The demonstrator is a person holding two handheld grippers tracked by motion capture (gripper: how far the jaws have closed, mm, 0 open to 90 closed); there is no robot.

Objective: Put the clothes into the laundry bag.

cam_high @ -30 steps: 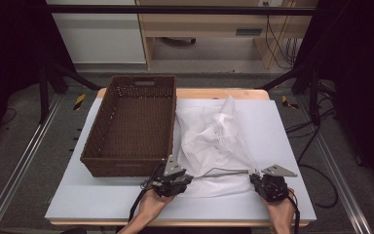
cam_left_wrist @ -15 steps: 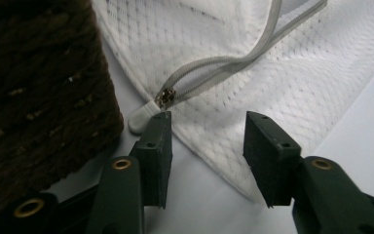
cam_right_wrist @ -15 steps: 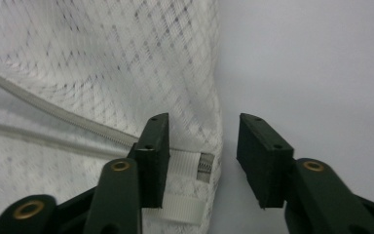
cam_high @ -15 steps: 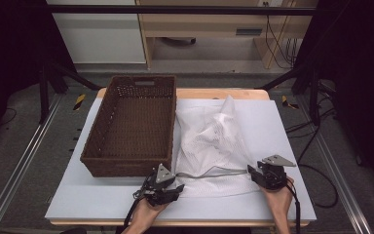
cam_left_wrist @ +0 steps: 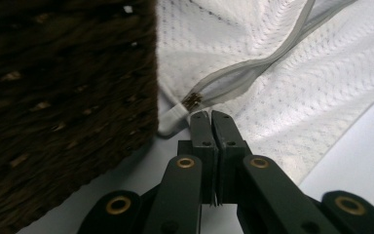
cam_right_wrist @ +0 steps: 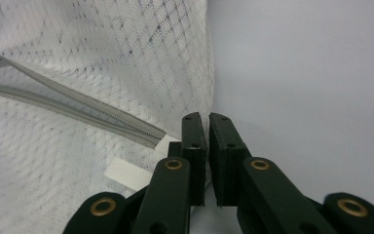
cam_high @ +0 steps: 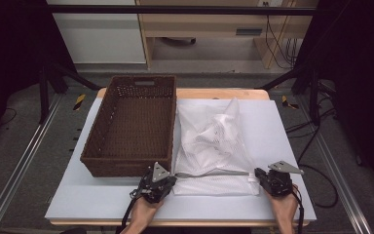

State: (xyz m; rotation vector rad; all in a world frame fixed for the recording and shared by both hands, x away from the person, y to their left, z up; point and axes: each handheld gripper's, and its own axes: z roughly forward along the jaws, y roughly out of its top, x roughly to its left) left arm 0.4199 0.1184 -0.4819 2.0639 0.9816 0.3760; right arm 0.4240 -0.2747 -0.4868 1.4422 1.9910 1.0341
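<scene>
Nearest, at 6 o'clock on the pale surface (cam_high: 282, 126), the left gripper (cam_left_wrist: 210, 114) has its jaws pressed together right at the end of the zipper (cam_left_wrist: 253, 73), hard against the basket (cam_high: 126, 163); whether any mesh is caught between them I cannot tell. At 5 o'clock the right gripper (cam_right_wrist: 203, 117) has just been closing its jaws, now down to a thin slit, and the corner of the mesh bag (cam_high: 209, 141) runs in at their tips beside a small white tab (cam_right_wrist: 124, 174), so they seem to pinch it. The likely trouble is a shallow hold. If either side has only a sliver of slippery netting, a lift could let that corner slide out and the bag sag or drop. Pulling the two ends apart could strain the zipper seam, and the left jaws could snag the wicker beside them. The bag lies at the centre, reaching toward 1 o'clock, touching the basket's right wall. It is limp, white, open-weave netting, rumpled into soft folds, with a flat grey zipper band along its near edge. At 10 o'clock the basket is a rigid, dark-brown woven rectangle, deep, with a handle slot in its far wall.
</scene>
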